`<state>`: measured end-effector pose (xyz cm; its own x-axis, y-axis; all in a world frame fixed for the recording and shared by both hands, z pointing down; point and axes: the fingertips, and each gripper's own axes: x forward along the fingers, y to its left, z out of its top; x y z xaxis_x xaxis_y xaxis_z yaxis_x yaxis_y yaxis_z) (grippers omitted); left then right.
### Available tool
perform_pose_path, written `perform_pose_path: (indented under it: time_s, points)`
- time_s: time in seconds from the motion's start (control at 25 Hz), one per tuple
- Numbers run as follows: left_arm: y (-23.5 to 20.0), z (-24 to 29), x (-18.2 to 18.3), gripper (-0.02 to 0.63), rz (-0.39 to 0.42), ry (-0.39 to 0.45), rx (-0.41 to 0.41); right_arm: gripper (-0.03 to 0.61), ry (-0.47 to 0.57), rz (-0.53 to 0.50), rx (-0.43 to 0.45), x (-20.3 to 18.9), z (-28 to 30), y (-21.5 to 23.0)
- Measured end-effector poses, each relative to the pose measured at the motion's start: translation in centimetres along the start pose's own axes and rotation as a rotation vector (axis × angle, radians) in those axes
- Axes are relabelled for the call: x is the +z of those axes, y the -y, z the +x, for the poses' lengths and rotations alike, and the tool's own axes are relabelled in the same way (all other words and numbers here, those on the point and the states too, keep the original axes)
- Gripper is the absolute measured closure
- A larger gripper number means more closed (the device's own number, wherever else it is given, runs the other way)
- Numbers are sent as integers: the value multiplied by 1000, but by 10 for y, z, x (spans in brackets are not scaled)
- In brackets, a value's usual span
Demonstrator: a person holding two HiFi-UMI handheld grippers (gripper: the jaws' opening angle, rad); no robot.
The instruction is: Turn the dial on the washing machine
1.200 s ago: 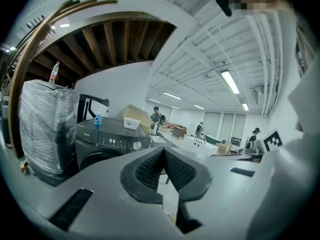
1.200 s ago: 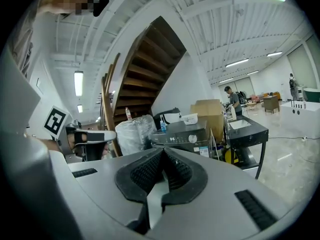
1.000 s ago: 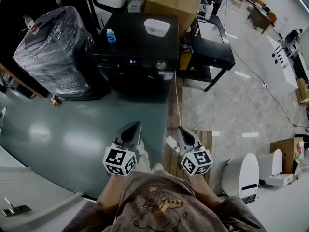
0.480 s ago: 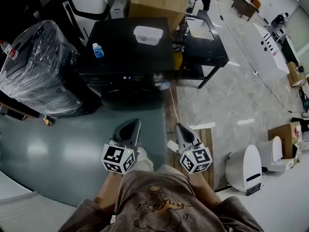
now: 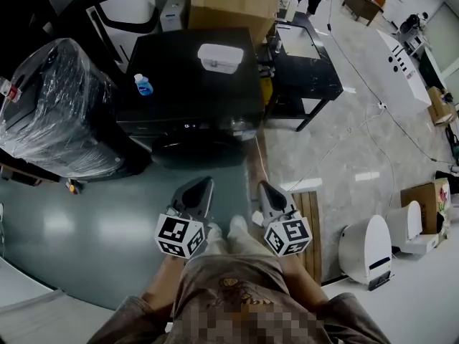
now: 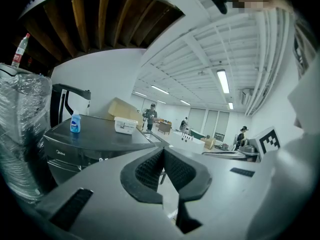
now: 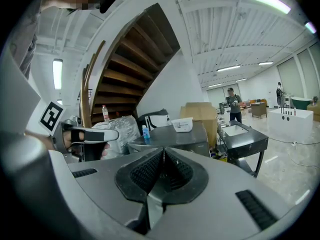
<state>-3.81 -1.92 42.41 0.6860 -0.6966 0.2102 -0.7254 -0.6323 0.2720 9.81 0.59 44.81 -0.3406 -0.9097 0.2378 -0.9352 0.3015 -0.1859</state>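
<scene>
We are holding the left gripper [image 5: 203, 185] with its jaws clenched together on nothing, and the right gripper [image 5: 262, 186] beside it is likewise pressed shut and empty. Both are pointing forward over the grey-green glossy floor [image 5: 107, 213]. Well ahead of the fingertips stands the black front-loading washing machine [image 5: 193, 70]. Its small round silver dial [image 5: 241, 124] is sitting on the front panel, roughly between the two grippers' lines and nearer the right one, untouched. Farther out, on the machine's top, a white lidded plastic tub [image 5: 219, 57] is resting closed, so we are not seeing its contents. A small blue bottle [image 5: 143, 84] is standing upright left of the tub. Beyond them sits a brown cardboard box [image 5: 233, 2].
</scene>
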Motion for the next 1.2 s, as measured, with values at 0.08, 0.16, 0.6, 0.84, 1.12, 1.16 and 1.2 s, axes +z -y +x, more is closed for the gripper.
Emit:
perform_pose_path:
  time_s: [0.08, 0.16, 0.6, 0.84, 1.12, 1.16, 1.2]
  points:
    - [-3, 5, 2, 614, -4, -3, 8, 577, -2, 0, 12, 2, 8, 1]
    - [-6, 10, 3, 614, -8, -4, 18, 577, -11, -12, 24, 4, 16, 4]
    - [-19, 32, 9, 614, -27, 2, 55, 346, -60, 20, 72, 1, 63, 21]
    - [-24, 42, 2, 614, -43, -10, 60, 324, -111, -4, 65, -14, 95, 28]
    - [-40, 56, -2, 614, -72, -14, 58, 324, -180, -25, 48, -40, 142, 49]
    - [-42, 57, -3, 614, -73, -17, 60, 324, -191, -28, 39, -45, 150, 55]
    - [-45, 59, -4, 614, -77, -19, 62, 324, -201, -33, 29, -49, 159, 60]
